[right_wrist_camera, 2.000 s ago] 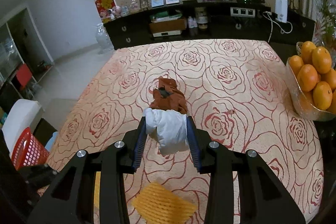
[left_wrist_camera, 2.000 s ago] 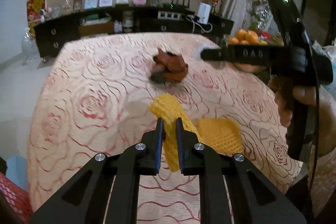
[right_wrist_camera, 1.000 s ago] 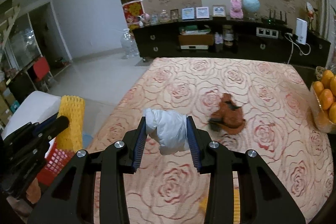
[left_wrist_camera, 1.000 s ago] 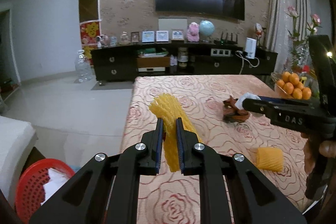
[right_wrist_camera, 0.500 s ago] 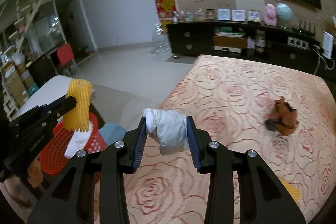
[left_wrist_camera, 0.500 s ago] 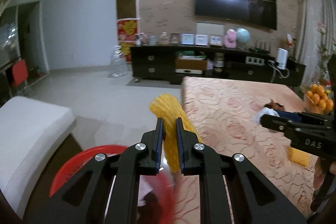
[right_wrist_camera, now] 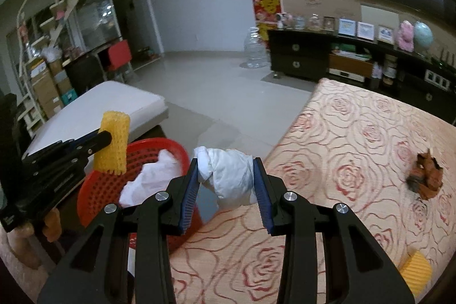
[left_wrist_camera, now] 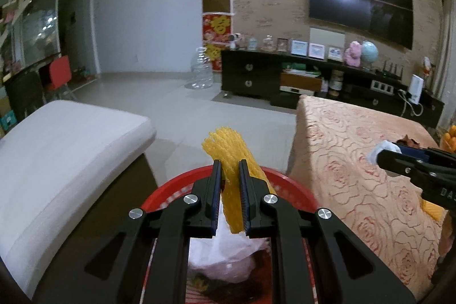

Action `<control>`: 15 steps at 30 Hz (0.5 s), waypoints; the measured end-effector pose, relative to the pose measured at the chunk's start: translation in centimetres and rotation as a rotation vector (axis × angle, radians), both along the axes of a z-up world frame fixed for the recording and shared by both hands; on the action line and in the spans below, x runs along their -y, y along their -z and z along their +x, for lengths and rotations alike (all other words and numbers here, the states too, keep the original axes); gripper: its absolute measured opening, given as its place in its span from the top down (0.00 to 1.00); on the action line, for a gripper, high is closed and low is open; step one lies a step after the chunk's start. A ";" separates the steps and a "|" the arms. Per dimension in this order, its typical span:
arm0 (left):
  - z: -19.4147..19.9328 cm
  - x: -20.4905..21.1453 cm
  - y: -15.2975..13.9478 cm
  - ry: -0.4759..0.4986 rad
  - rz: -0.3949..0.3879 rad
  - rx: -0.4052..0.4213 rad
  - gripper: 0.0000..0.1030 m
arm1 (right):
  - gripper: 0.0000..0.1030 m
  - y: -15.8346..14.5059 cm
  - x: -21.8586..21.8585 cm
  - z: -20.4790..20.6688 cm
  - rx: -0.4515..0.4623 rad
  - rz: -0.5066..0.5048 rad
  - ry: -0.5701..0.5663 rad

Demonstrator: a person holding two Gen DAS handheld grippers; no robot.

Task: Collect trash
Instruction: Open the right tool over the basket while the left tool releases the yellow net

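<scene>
My left gripper pinches the yellow foam net over the red basket; my right gripper clamps a white wad above the tabletop edge.

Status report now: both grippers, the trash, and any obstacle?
Left gripper shut on yellow foam net, above red basket. Right gripper shut on white tissue, over table edge. Nothing blocking the basket.
</scene>
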State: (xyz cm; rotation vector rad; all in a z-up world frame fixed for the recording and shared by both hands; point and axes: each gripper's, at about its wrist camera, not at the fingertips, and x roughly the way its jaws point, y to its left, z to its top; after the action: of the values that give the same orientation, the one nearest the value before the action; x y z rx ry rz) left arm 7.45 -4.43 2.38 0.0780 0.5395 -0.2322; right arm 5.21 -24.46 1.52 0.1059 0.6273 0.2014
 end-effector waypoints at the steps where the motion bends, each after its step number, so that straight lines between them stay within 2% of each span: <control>1: 0.1 -0.6 0.2 -0.014 0.000 -0.006 0.89 | 0.65 0.0 -0.5 0.1 0.000 -0.002 -0.012; 10: 0.8 -3.2 1.3 -0.038 0.007 -0.053 0.88 | 0.65 -0.2 -4.3 0.7 -0.003 -0.019 -0.109; 15: 0.9 -3.5 1.6 -0.035 0.006 -0.063 0.88 | 0.65 0.3 -6.3 1.7 -0.031 0.012 -0.161</control>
State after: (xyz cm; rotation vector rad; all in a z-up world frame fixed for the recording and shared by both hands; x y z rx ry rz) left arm 8.38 -0.94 0.81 0.0673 0.6035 -0.1995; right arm 6.86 -18.16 1.22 0.0703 0.6664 0.3599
